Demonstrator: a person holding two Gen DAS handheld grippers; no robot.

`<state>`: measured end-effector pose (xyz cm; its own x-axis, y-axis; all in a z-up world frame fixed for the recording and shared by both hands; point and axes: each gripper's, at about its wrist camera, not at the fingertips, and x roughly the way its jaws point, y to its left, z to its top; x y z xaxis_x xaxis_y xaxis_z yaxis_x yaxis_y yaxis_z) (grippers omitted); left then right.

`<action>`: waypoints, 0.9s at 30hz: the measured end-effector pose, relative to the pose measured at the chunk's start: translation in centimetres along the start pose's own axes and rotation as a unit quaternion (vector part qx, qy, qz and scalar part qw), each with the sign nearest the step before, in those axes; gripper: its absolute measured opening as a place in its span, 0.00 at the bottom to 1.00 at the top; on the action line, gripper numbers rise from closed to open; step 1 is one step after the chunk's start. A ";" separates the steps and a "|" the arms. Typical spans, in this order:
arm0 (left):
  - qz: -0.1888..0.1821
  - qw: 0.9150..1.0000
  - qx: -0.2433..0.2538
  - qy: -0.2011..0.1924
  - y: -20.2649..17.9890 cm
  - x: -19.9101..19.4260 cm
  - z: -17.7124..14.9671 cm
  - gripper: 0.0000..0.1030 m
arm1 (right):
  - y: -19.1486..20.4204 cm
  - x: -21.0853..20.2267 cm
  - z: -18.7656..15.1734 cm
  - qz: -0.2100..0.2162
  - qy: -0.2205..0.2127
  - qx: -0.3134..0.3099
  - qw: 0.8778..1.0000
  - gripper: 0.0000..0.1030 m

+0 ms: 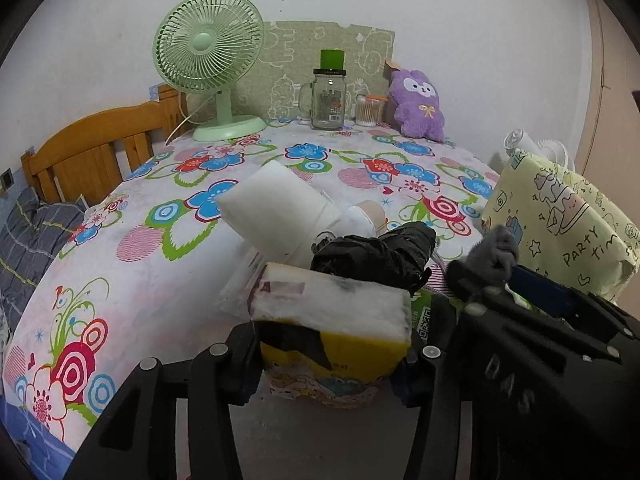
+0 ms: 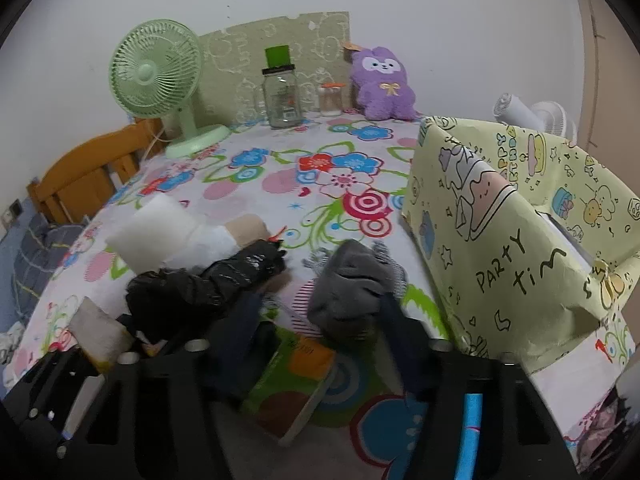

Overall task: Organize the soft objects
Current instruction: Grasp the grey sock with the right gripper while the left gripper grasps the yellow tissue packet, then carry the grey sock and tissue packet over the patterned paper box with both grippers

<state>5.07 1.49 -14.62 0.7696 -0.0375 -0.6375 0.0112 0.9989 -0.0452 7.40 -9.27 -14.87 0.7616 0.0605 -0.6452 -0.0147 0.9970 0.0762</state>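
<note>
In the left wrist view, the left gripper (image 1: 332,354) has its jaws pinching a yellow sponge (image 1: 334,320) with a white scouring face, low over the flowered tabletop (image 1: 160,264). Just beyond lie a black plastic bag (image 1: 372,252) and a white foam block (image 1: 272,208); the party-print paper bag (image 1: 560,224) stands open at the right.

In the right wrist view, the right gripper (image 2: 320,344) has its jaws around a grey knitted cloth (image 2: 348,284); they seem to press it, though the fingers are blurred and I cannot be sure. A green tissue pack (image 2: 292,380) lies beneath.

To do this well, lift each piece clear before swinging toward the paper bag, and keep the squeeze light so the sponge does not spring out.
</note>
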 end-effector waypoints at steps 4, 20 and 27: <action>0.003 1.000 0.008 -0.001 -0.3 0.1 0.1 0.48 | -0.3 0.7 0.2 -0.007 0.006 0.001 1.000 0.35; 0.009 1.000 0.006 -0.008 -0.3 -0.5 0.5 0.44 | 0.5 -0.3 0.5 0.018 -0.005 -0.016 1.000 0.16; 0.015 1.000 0.003 -0.019 -0.1 -1.8 0.8 0.43 | 0.9 -1.7 0.8 0.027 -0.018 -0.023 0.999 0.14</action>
<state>4.20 1.48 -12.87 0.7928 -0.0064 -0.6094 -0.0086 0.9997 -0.0217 6.58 -8.55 -13.11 0.7812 0.1127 -0.6140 -0.0850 0.9936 0.0742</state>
